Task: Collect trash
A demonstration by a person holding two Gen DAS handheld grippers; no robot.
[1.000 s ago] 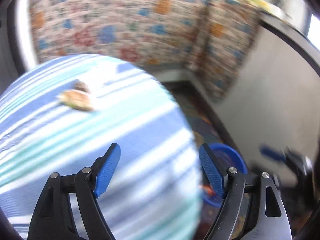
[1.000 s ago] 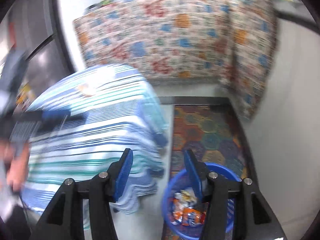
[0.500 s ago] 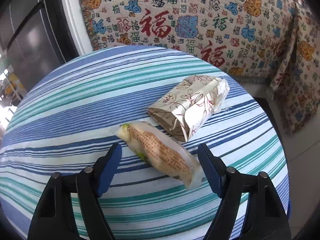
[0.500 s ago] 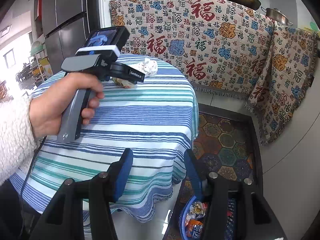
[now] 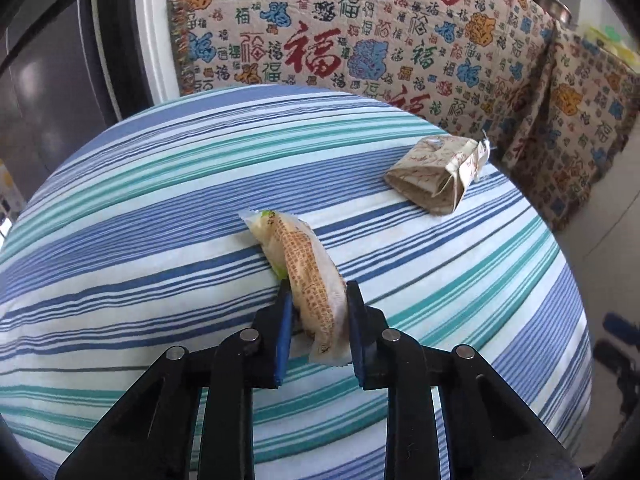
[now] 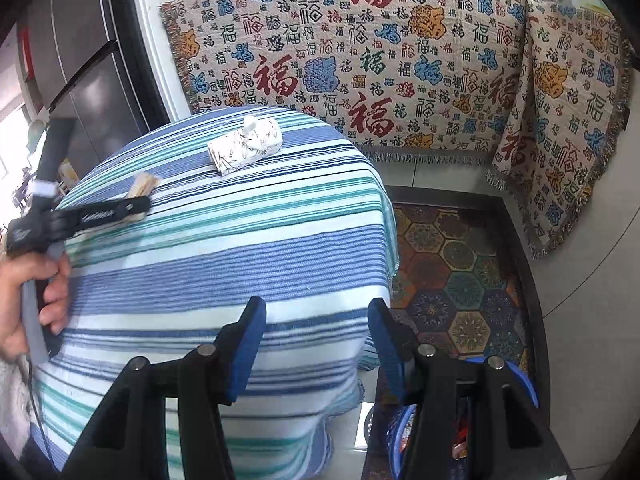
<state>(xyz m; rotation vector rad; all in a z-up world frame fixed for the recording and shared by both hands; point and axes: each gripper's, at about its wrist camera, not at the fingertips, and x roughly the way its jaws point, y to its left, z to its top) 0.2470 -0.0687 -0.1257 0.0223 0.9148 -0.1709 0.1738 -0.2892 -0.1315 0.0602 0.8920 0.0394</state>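
My left gripper [image 5: 318,298] is shut on a snack wrapper [image 5: 304,264], white and brown with print, at its near end on the striped tablecloth [image 5: 160,200]. A tissue pack [image 5: 436,176] with a leaf pattern lies farther back right; it also shows in the right wrist view [image 6: 246,146]. My right gripper [image 6: 314,316] is open and empty, above the table's near edge. The left gripper [image 6: 136,202] shows there too, on the wrapper [image 6: 142,184]. The blue trash basket [image 6: 520,376] stands on the floor below right, mostly hidden behind the right gripper.
A patterned blanket [image 6: 360,60] covers the counter behind the table. A hexagon-pattern mat [image 6: 460,272] lies on the floor to the right. A dark fridge [image 6: 80,60] stands at the left.
My left gripper has closed on the snack wrapper, which was lying between its open jaws. My right gripper has moved closer over the table and stays open.
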